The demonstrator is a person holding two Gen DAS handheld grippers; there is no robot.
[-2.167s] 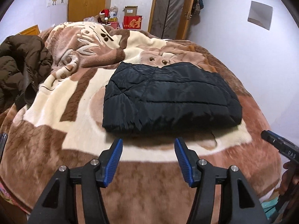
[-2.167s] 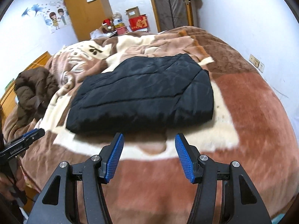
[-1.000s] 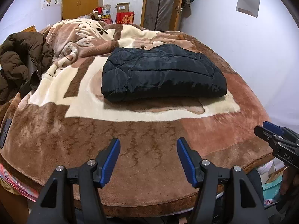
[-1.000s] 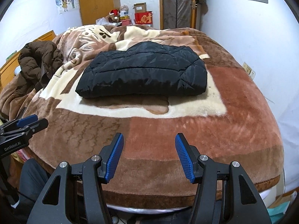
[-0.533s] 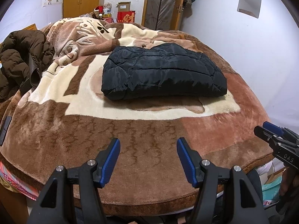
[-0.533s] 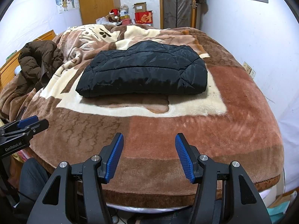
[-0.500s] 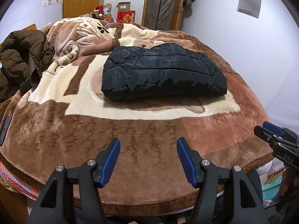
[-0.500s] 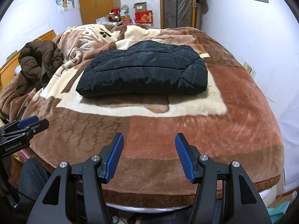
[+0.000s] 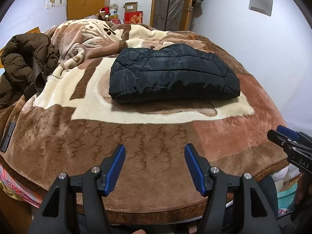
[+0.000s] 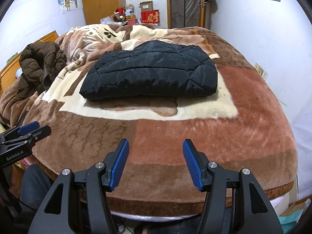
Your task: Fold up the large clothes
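A black quilted jacket [image 9: 171, 74] lies folded into a flat rectangle on the brown and cream blanket of the bed [image 9: 156, 140]; it also shows in the right wrist view [image 10: 152, 74]. My left gripper [image 9: 154, 156] is open and empty, held over the bed's near edge, well short of the jacket. My right gripper [image 10: 155, 154] is open and empty too, also back over the near edge. Each gripper shows at the side of the other's view: the right one [image 9: 288, 140], the left one [image 10: 25, 132].
A brown puffy coat [image 9: 25, 66] lies heaped at the bed's left side. A dark flat device [image 9: 7, 136] lies on the blanket's left edge. A wardrobe [image 9: 85, 0], boxes [image 9: 133, 13] and a door stand behind the bed. A white wall runs along the right.
Both grippers have pulled back from the folded jacket to the bed's near edge over the last two seconds. In the last half second they barely moved. The jacket lies still.
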